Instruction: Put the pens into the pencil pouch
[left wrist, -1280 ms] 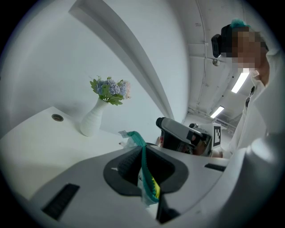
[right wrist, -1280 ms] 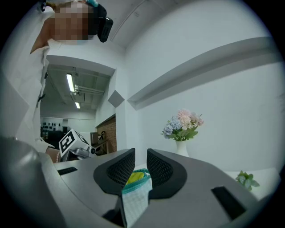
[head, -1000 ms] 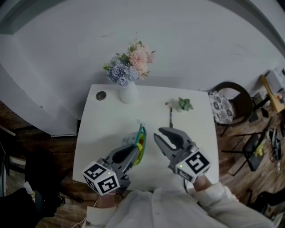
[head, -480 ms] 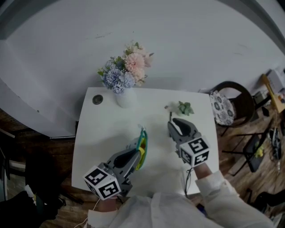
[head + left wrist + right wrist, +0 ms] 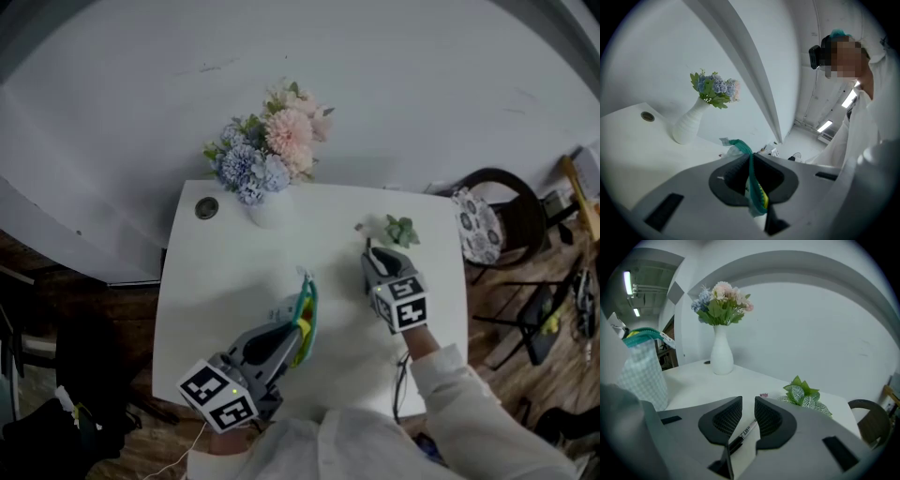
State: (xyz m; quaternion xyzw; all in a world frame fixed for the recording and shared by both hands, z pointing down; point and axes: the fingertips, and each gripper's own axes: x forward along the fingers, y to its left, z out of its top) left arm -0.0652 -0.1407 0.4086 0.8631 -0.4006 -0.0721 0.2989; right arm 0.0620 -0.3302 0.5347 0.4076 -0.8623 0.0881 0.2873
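Right gripper view: tool [image 5: 748, 405] straddles pen [image 5: 746, 431] (not touching).

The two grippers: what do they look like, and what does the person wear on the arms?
Both the left gripper and the right gripper have light grey bodies with dark, textured inner pads. Each carries a white cube with black square markers. A thin dark cable hangs below the right one. The sleeves are white.

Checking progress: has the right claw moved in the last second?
Yes, the right claw moved away from the person, closer to the small green plant.
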